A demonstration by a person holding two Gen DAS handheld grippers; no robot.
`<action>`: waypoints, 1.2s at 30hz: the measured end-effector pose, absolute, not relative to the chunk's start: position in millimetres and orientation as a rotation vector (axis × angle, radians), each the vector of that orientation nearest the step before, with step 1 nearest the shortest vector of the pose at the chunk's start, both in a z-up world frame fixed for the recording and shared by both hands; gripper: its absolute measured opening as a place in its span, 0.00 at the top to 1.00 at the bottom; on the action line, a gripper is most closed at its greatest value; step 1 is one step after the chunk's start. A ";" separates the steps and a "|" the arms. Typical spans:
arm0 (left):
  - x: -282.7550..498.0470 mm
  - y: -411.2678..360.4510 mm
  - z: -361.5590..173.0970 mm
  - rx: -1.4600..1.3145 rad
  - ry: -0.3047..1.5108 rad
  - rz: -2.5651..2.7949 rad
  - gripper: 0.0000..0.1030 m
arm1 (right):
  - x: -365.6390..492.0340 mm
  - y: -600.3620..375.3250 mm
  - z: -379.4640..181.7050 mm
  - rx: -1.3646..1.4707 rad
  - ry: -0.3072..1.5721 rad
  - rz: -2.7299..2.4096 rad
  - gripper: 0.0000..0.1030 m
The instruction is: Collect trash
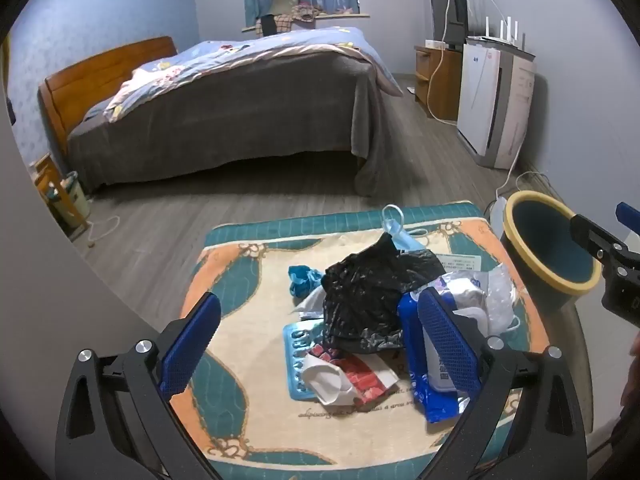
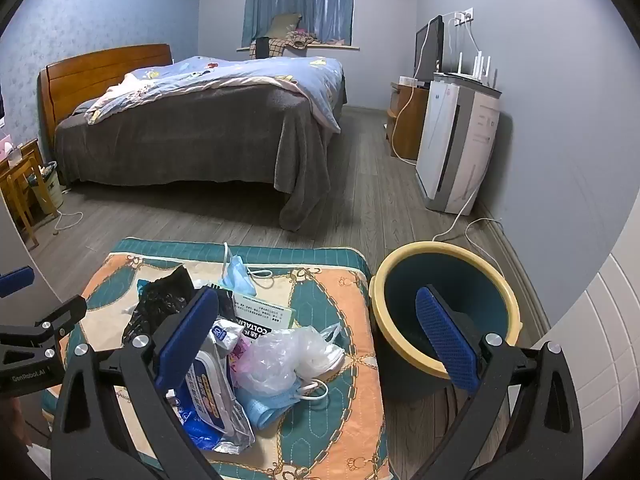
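Left wrist view shows the left gripper (image 1: 320,340) spread wide and gripping nothing, tilted down over a heap of trash on a patterned mat (image 1: 240,412). Between its fingers lie a black plastic bag (image 1: 368,292), a blister pack (image 1: 296,360) and a red-and-white wrapper (image 1: 360,376); a blue wet-wipe pack (image 1: 420,376) sits against the inner side of the right-hand finger. Beyond the bag lies a blue face mask (image 1: 400,236). Further right stands the yellow-rimmed bin (image 1: 548,248), with the other tool at that edge. From the right wrist, the right gripper (image 2: 320,340) is equally wide and empty; a clear plastic bag (image 2: 276,356) and another mask (image 2: 268,408) lie between its fingers, and the bin (image 2: 400,364) stands on the floor just beside the mat, behind its right-hand finger. A bed (image 2: 192,136) stands far ahead.
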State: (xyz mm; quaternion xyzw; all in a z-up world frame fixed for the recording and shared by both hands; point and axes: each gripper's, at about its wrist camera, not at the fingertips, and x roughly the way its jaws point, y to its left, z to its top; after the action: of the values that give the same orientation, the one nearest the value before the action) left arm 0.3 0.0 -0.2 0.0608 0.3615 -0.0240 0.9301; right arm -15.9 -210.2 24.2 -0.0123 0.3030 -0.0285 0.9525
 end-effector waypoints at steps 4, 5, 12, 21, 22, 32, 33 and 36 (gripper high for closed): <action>-0.1 -0.1 -0.2 0.125 0.737 -0.050 0.05 | -16.4 -211.4 24.6 -0.026 0.617 -0.061 0.05; 0.1 0.0 -0.1 0.125 0.737 -0.048 0.05 | -16.5 -212.1 24.9 -0.026 0.616 -0.062 0.05; 0.4 0.1 -0.4 0.126 0.737 -0.049 0.05 | -15.1 -209.0 24.8 -0.039 0.619 -0.059 0.05; 0.0 -0.1 0.0 0.129 0.735 -0.047 0.05 | -15.2 -209.8 22.3 -0.038 0.622 -0.061 0.05; 0.0 -0.1 0.0 0.129 0.735 -0.047 0.05 | -15.3 -210.5 21.4 -0.037 0.622 -0.061 0.06; 0.0 0.1 0.0 0.129 0.735 -0.047 0.05 | -16.0 -210.5 23.3 -0.039 0.623 -0.062 0.05; 0.0 0.1 -0.2 0.129 0.735 -0.048 0.05 | -15.9 -210.5 23.4 -0.039 0.623 -0.062 0.05; 0.0 -0.2 -0.2 0.132 0.735 -0.046 0.05 | -15.9 -210.5 23.2 -0.040 0.623 -0.062 0.05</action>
State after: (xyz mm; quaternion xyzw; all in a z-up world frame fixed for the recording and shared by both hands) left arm 0.0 -0.2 -0.2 0.0643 0.3590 -0.0224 0.9308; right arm -15.9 -210.5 23.2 -0.0195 0.3067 -0.0304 0.9511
